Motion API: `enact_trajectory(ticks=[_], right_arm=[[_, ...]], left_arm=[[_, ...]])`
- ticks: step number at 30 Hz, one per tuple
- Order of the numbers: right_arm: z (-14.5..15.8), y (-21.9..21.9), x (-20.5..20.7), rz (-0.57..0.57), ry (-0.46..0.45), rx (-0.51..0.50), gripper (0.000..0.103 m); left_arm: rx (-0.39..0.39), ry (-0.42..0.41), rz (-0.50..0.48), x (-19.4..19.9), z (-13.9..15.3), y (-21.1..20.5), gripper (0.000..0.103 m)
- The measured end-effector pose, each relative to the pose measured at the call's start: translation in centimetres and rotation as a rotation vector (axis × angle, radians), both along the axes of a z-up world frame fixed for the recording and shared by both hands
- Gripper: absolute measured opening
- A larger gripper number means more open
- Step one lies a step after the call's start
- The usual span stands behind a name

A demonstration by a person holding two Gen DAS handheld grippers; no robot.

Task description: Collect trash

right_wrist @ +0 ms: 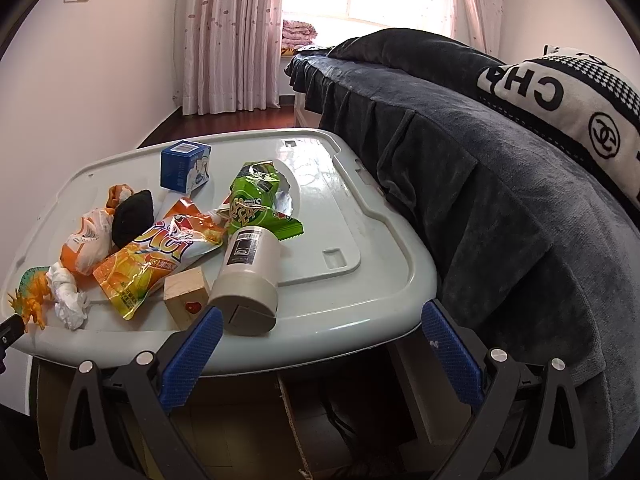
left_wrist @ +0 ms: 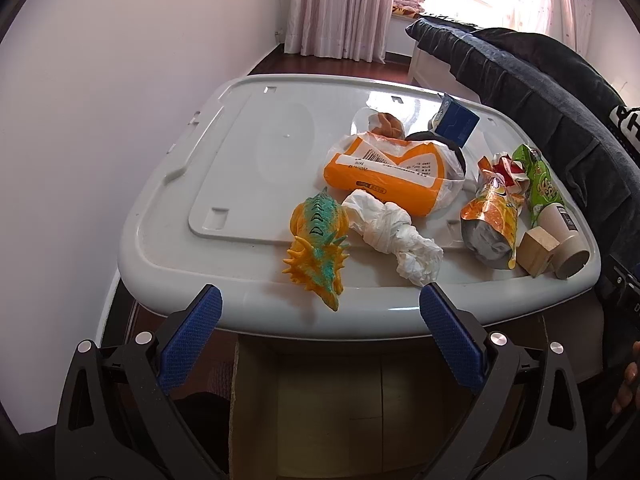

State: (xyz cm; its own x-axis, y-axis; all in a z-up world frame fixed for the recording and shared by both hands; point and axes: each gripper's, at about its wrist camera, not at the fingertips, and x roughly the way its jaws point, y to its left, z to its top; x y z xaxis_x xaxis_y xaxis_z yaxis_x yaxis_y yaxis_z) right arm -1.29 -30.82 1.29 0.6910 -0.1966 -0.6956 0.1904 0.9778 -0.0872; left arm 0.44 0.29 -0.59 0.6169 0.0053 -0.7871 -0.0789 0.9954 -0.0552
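Orange-and-teal spiked plastic dinosaur (left_wrist: 318,246); crumpled white tissue wad (left_wrist: 394,236); orange citrus-print foil snack bag (right_wrist: 158,256); green foil snack bag (right_wrist: 260,200); beige paper cup (right_wrist: 248,276); blue-and-white carton (right_wrist: 185,166).

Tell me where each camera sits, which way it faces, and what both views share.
Left wrist: on the left gripper, angled down at the lid's near edge by the dinosaur and tissue; open jaws and a hand at right show.
Right wrist: on the right gripper, angled down at the cup, bed at right; open jaws show.
Shared: lid, dinosaur, tissue, cup, wooden block, snack bags.
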Motion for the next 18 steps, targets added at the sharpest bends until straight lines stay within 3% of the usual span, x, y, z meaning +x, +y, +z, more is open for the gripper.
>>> enact_trajectory(ticks=[18], right_arm=[[0.7,0.2,1.2,0.002,0.004,0.048,0.098]], left_arm=[[0.000,-0.001,0.010,0.2,-0.1,0.0,0.097]])
